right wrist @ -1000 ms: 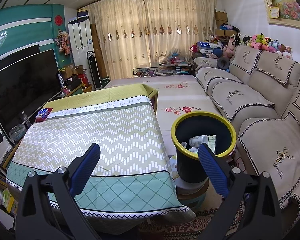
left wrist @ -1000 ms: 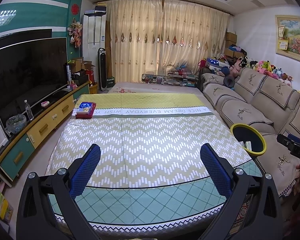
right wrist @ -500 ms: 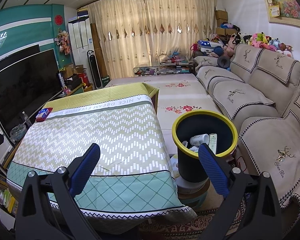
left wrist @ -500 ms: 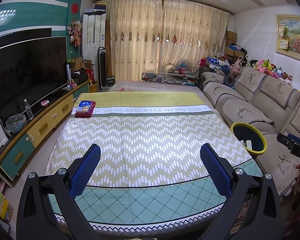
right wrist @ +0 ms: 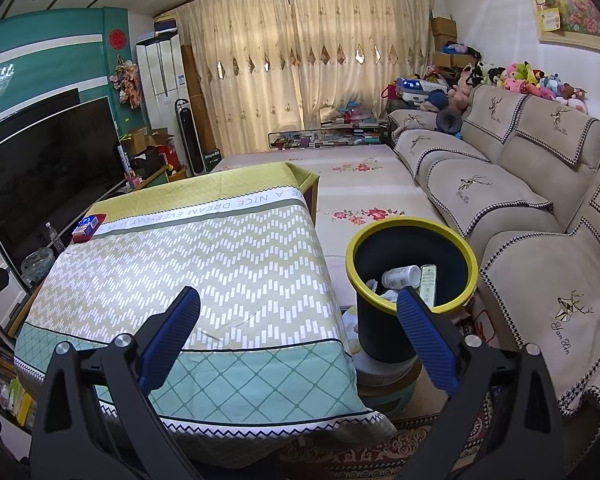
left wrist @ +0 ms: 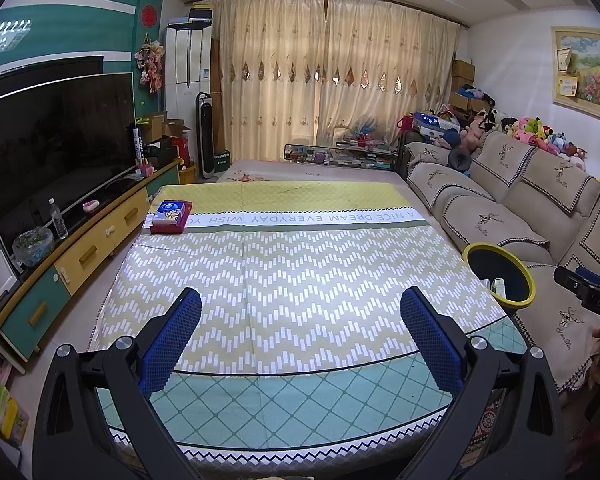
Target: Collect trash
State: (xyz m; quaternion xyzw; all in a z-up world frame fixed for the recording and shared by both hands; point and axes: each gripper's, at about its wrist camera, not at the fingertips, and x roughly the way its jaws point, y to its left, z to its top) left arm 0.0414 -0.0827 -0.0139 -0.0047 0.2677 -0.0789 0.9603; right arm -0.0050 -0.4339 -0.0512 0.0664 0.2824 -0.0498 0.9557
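Oddly, nothing loose lies on the chevron-patterned green and white tablecloth (left wrist: 300, 280); only a red and blue tissue box (left wrist: 170, 218), left of centre in the left wrist view, remains, and it could be mistaken for rubbish. Both the left gripper (left wrist: 300, 336) and the right gripper (right wrist: 298, 338) are spread wide and empty. Right of centre in the right wrist view, the dark yellow-rimmed bin (right wrist: 412, 264) holds a white plastic bottle (right wrist: 400, 276) and a pale flat carton (right wrist: 427, 284); it stands on a stacked base, so a careless nudge might tip it
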